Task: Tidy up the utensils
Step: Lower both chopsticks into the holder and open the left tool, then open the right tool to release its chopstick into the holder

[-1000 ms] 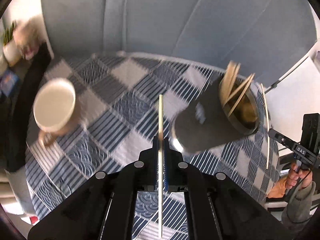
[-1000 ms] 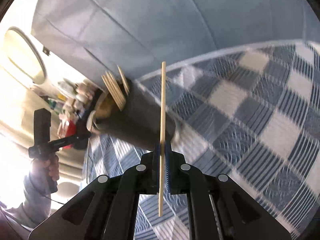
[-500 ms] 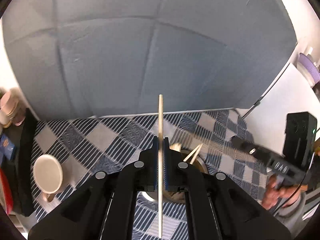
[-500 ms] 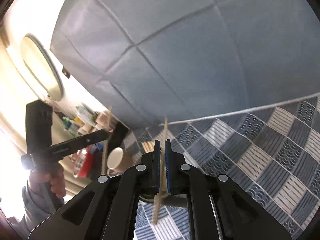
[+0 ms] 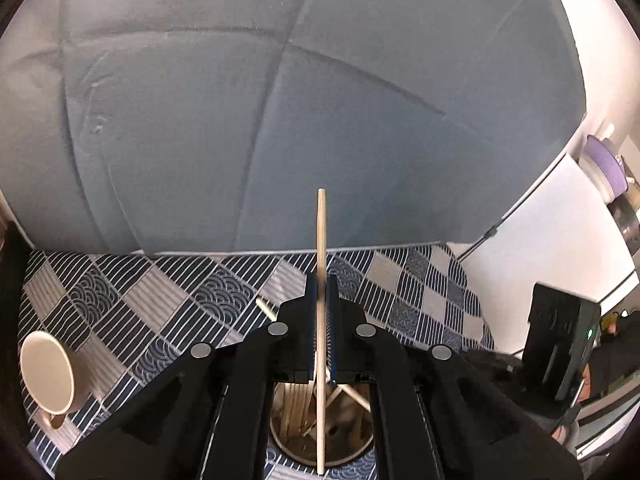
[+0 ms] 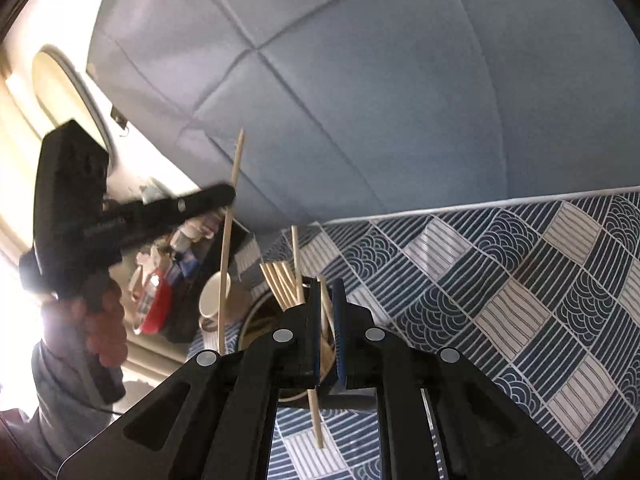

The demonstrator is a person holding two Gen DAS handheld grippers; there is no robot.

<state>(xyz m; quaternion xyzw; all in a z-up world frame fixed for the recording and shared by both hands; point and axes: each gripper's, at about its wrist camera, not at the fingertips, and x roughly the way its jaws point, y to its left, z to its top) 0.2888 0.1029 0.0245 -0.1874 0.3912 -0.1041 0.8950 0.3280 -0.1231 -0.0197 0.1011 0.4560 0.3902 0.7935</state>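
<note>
Pale wooden chopsticks are being gathered into a dark round holder [image 5: 320,444] on a worktop covered by a blue-and-white patterned cloth [image 5: 168,304]. In the left wrist view, the left gripper [image 5: 321,312] is clamped on one chopstick [image 5: 321,240], held upright, its lower tip hanging over the holder's open mouth at 6 o'clock. Several chopsticks already lean inside the holder. A cream mug [image 5: 46,372] lies at 8 o'clock on the cloth, and one loose stick [image 5: 266,308] rests on the cloth at 10 o'clock from the gripper.

In the right wrist view, the right gripper [image 6: 327,332] is beginning to part its jaws, with a second chopstick [image 6: 316,416] between them, slanting down beside the holder [image 6: 256,320]; whether the pads are touching it is hard to tell. The person's left hand [image 6: 102,332] and its gripper show at 9 o'clock.

The step in hand looks like dropping chopsticks into the holder. Next, each stick's lower end likely needs to sit inside the rim before release, or it will fall onto the cloth
</note>
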